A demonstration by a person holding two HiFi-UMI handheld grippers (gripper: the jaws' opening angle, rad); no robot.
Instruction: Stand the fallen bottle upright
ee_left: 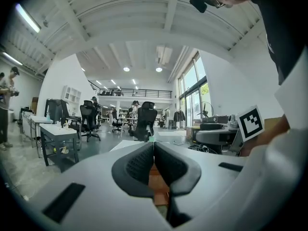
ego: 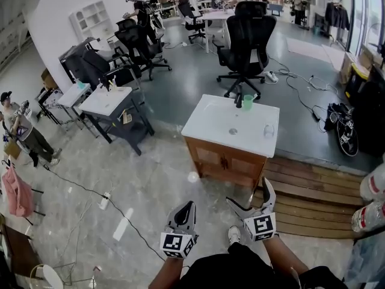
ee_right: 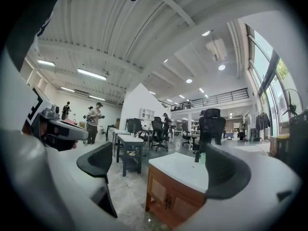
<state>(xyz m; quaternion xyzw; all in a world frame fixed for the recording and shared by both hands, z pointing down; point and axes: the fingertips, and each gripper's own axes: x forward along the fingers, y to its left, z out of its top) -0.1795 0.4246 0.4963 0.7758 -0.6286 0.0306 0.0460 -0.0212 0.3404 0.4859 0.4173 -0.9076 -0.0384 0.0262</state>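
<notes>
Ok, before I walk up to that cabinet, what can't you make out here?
- Head view: the clear item on the cabinet is too small and see-through; bottle or glass, lying or standing, can't tell.
- Right gripper view: one open finger covers the top's right side, where that item should be.
- Left gripper view: the closed fingers hide nearly all of the cabinet.

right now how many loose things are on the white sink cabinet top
2: a green cup at the back beside the faucet, and a clear bottle near the right edge of the cabinet top. None looks hidden.
</notes>
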